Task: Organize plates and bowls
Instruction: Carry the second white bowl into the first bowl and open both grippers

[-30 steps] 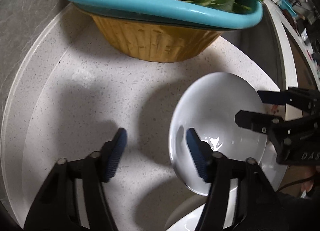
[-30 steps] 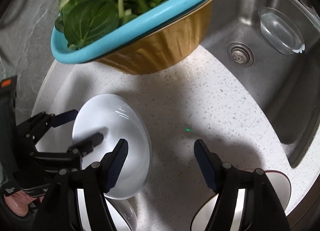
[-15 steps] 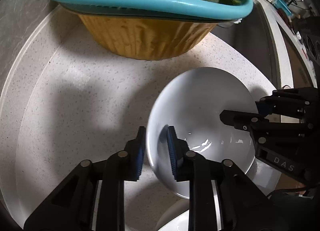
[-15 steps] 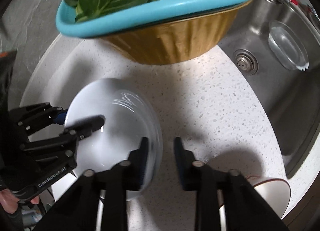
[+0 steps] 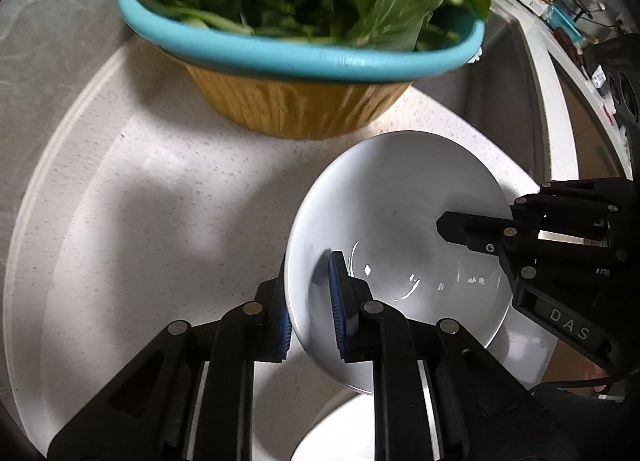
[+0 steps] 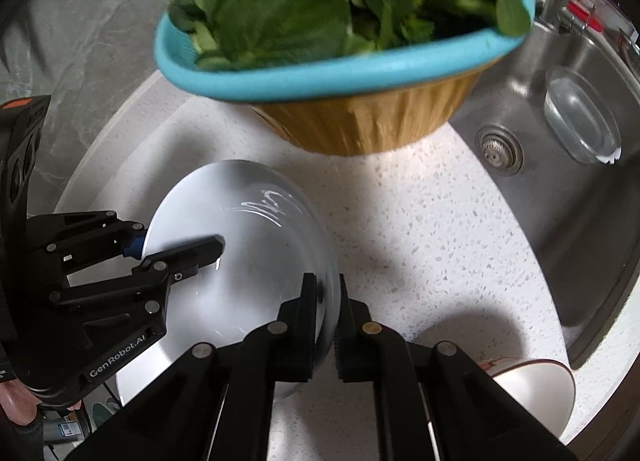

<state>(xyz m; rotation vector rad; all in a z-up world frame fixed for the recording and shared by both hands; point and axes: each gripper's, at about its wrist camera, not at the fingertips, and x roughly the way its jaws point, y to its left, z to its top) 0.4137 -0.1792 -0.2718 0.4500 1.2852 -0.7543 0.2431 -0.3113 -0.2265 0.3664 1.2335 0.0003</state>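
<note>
A white deep plate [image 5: 396, 217] is held above the speckled counter by both grippers. My left gripper [image 5: 310, 301] is shut on its left rim, one pad inside and one outside. My right gripper [image 6: 327, 305] is shut on its opposite rim; the plate also shows in the right wrist view [image 6: 244, 237]. The right gripper shows in the left wrist view [image 5: 516, 221] at the plate's right edge, and the left gripper shows in the right wrist view [image 6: 140, 245]. Another white dish [image 5: 340, 425] lies below the held plate, mostly hidden.
A teal colander of leafy greens [image 5: 304, 13] sits in a yellow basin [image 5: 296, 105] at the back of the counter. A steel sink [image 6: 560, 165] with a clear glass dish [image 6: 580, 125] lies right. A white bowl [image 6: 532, 393] stands near the counter's front right edge.
Both grippers closed from wide open onto opposite rims of the white plate. The plate has since risen, and the views now look down more on the greens.
</note>
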